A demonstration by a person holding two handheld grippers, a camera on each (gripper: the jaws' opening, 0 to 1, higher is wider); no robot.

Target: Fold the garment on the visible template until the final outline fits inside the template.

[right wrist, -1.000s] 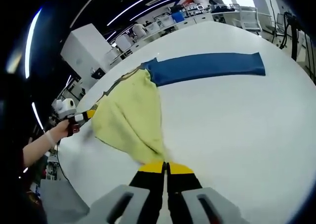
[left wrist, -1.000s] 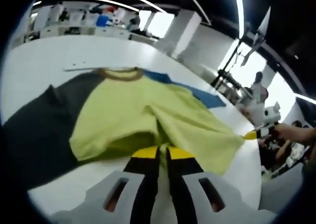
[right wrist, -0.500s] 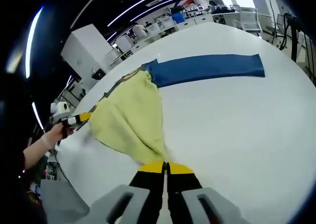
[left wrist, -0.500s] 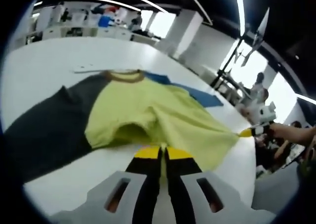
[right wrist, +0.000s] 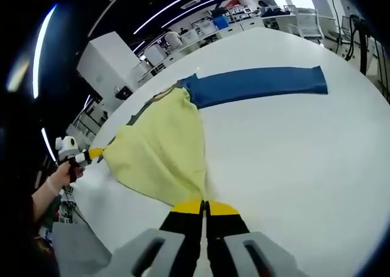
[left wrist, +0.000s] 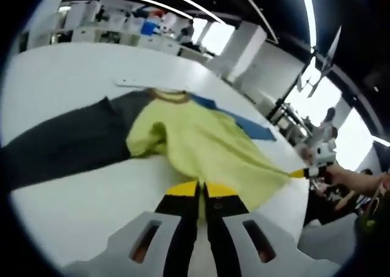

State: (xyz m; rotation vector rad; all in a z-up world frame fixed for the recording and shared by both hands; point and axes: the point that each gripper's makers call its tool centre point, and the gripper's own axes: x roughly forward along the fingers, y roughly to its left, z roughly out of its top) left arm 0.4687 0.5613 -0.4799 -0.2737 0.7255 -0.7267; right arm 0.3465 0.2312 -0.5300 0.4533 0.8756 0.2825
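Note:
A yellow-green shirt [left wrist: 201, 143] with a brown collar [left wrist: 170, 96], a dark grey sleeve [left wrist: 67, 146] and a blue sleeve [left wrist: 253, 127] lies on the white table [left wrist: 73, 210]. My left gripper [left wrist: 200, 190] is shut on its hem at one corner. My right gripper [right wrist: 204, 205] is shut on the hem at the other corner. The hem is stretched between them and lifted off the table. In the right gripper view the shirt [right wrist: 161, 149] fans out from the blue sleeve [right wrist: 262, 82] to the left gripper [right wrist: 94, 154]. The right gripper [left wrist: 303, 172] shows at the hem's far end.
A thin white strip [left wrist: 131, 82] lies on the table beyond the collar. A hand [right wrist: 52, 182] holds the left gripper off the table's edge. A person [left wrist: 329, 115] stands far off. Benches with equipment [left wrist: 140, 27] line the back of the room.
The left gripper has drawn its hem corner farther from the right one. The hem is tauter and the cloth spread wider. The slack fold in the yellow body has slid toward the collar.

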